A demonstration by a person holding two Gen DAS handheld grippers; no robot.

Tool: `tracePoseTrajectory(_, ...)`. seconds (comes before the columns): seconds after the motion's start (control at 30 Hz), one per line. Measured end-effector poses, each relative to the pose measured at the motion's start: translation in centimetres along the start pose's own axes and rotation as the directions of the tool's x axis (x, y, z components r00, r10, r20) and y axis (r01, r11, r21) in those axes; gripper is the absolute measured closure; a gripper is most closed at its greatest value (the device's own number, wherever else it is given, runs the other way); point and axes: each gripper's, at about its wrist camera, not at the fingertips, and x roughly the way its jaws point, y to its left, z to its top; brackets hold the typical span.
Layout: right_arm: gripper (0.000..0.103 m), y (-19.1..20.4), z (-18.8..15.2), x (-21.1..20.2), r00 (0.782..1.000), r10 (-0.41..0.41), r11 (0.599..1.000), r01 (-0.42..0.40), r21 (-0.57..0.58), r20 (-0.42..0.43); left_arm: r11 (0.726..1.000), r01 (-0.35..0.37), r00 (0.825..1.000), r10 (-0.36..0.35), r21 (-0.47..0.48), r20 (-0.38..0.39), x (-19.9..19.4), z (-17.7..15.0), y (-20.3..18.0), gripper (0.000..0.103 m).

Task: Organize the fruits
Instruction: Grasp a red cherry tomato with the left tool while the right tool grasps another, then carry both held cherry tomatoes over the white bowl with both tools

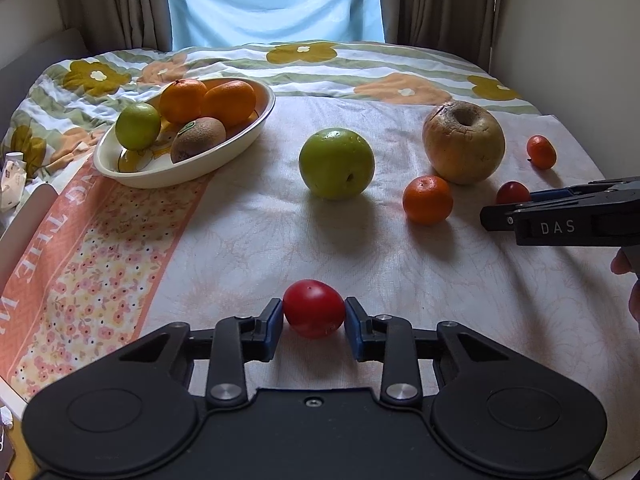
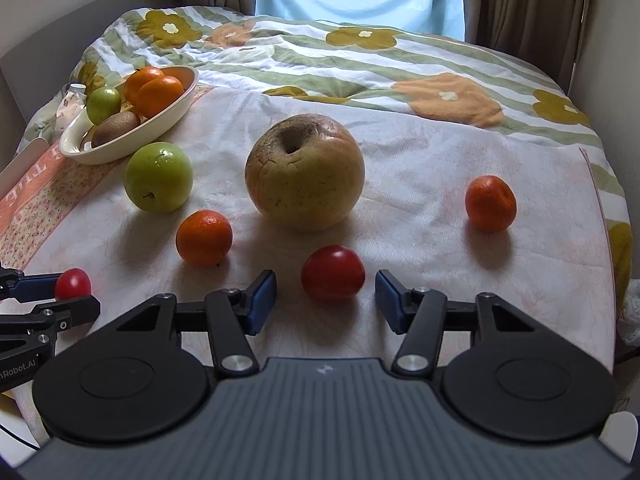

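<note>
With the cream oval bowl of oranges, a kiwi and a lime sitting far left on the bed's pale cloth, my left gripper has its fingers clamped on a small red plum-like fruit, so I judge lifting it leftward to the bowl comes next. To the right, my right gripper stands with fingers apart around a second red fruit, not touching; it needs closing gently.
</note>
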Motion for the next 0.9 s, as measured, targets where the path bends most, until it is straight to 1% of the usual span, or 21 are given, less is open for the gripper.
tracePoseTrajectory(0.1,0.043,-0.1,0.2,0.1,1.000,-0.002,1.000,0.002,0.001,0.005,1.000,-0.004,1.000,0.004,-0.001,-0.001,0.0,0.1,0.1,0.067)
tracePoseTrajectory(0.13,0.054,-0.1,0.2,0.2,1.000,-0.005,1.000,0.005,0.000,0.007,1.000,-0.006,1.000,0.005,-0.002,-0.002,0.0,0.0,0.1,0.067)
tracePoseTrajectory(0.17,0.055,-0.1,0.3,0.2,1.000,-0.008,1.000,0.008,-0.004,0.008,1.000,-0.007,1.000,0.007,-0.004,-0.001,-0.1,0.0,0.1,0.067)
tracePoseTrajectory(0.27,0.055,-0.4,0.4,-0.1,1.000,0.007,1.000,-0.007,0.010,0.006,1.000,-0.010,1.000,0.010,-0.011,0.006,-0.5,0.2,0.3,0.067)
tracePoseTrajectory(0.57,0.056,0.0,1.0,-1.9,1.000,0.016,1.000,-0.016,0.010,0.016,1.000,-0.027,0.999,0.028,-0.014,0.026,-2.2,0.9,0.6,0.067)
tracePoseTrajectory(0.9,0.056,2.0,2.9,-5.6,0.998,0.054,0.999,-0.053,-0.012,0.025,0.997,-0.058,0.995,0.061,-0.042,0.080,-5.7,2.6,1.8,0.067)
